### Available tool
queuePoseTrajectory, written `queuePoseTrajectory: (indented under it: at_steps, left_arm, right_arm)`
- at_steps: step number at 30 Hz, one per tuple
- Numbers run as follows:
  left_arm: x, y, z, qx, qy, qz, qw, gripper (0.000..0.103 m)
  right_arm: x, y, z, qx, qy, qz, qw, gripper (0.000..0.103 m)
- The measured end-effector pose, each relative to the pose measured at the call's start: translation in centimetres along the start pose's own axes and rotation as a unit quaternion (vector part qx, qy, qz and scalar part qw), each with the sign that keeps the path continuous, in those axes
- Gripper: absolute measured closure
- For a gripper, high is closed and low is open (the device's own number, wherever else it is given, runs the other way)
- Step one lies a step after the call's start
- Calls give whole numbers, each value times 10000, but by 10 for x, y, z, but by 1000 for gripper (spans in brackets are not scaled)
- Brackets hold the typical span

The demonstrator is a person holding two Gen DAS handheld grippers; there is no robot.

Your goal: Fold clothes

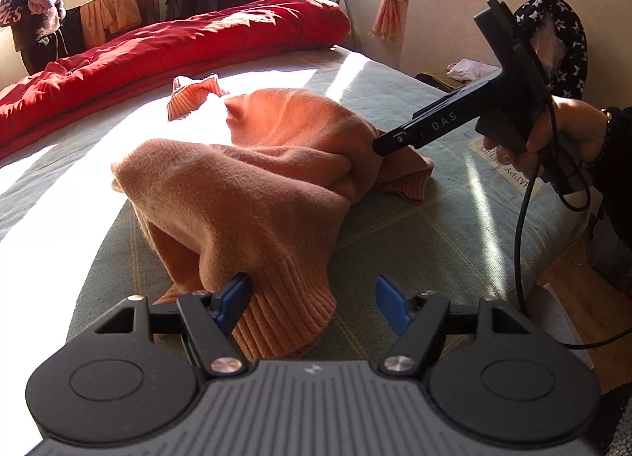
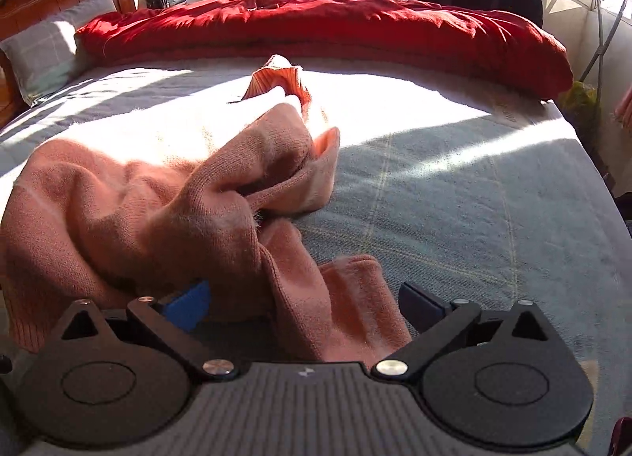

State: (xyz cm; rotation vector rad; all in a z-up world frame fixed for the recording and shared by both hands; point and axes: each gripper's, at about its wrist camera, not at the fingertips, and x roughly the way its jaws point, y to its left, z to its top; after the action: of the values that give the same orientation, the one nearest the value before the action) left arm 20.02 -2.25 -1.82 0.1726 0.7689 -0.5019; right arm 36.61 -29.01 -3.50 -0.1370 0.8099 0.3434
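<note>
Sweater (image 1: pixel 252 164), orange knit, crumpled on bed (image 1: pixel 434 219)

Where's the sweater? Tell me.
The sweater lies crumpled mid-bed on the grey sheet, nearer than the red quilt, with cloth between each open gripper's fingers.

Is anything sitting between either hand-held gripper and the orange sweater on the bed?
Nothing visible. The orange sweater lies crumpled on the bed, and its ribbed cuff sits between the open fingers of the left hand-held gripper. The right hand-held gripper, also open, has sweater fabric between its fingers.
</note>
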Motion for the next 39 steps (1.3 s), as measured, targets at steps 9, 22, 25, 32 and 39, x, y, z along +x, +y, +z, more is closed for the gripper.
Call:
queuePoseTrajectory:
  at_steps: [9,22,25,32,39]
  left_arm:
    - [-5,4,-4,-66,-35,5,10000,32]
    - [9,0,1,39,53,8,10000,32]
    - [12,0,3,26,89,27,10000,32]
    - [20,-5,11,68,134,64,9999,32]
    - [19,-10,24,126,85,52,9999,32]
  right_arm:
    - [1,0,-4,-364,139,-91,9992,62]
    - [27,9,-11,-767,517,-241,9954,93]
    - [22,-8,-1,-463,393,-318,9977,95]
    - [20,-50,22,269,163,-549,9980,95]
    - [29,-93,36,733,58,-790,9942,96]
